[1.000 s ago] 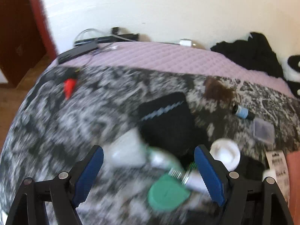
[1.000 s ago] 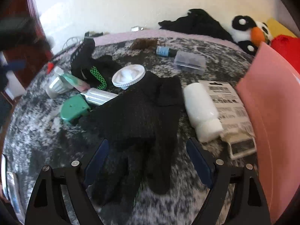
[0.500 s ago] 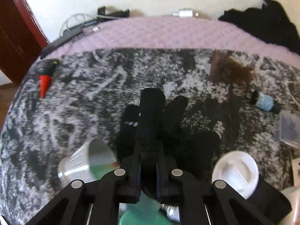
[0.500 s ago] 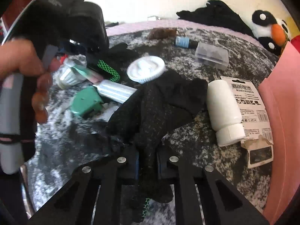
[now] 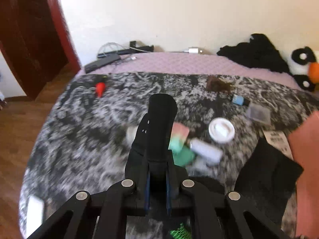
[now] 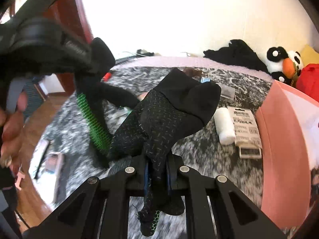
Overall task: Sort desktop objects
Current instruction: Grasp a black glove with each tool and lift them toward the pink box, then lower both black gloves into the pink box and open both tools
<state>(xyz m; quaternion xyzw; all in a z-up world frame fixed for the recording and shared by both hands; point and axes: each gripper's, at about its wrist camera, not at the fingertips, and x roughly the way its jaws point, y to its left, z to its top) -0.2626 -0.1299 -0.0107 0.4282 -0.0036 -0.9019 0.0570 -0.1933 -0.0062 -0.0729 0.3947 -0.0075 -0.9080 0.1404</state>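
My left gripper [image 5: 157, 181] is shut on a black glove [image 5: 159, 127] with green grip ribs and holds it above the grey patterned blanket [image 5: 83, 139]. The same glove [image 6: 95, 107] hangs at the left of the right wrist view, under the left gripper body. My right gripper [image 6: 157, 171] is shut on a second black glove [image 6: 163, 115] with a dotted palm, lifted off the blanket [image 6: 199, 155]. That glove [image 5: 267, 171] also shows at the right of the left wrist view.
On the blanket lie a white lid [image 5: 221, 130], a silver tube [image 5: 205, 153], a green object [image 5: 183, 153], a red cone [image 5: 99, 88], a small blue bottle [image 5: 239, 100], a clear case [image 5: 258, 112], a white bottle [image 6: 224, 125] and a barcode card [image 6: 245, 125]. A pink bin [image 6: 287, 149] stands right.
Both grippers closed on the gloves from open, then rose off the blanket, each carrying its glove upward. The left glove now hangs in the air.
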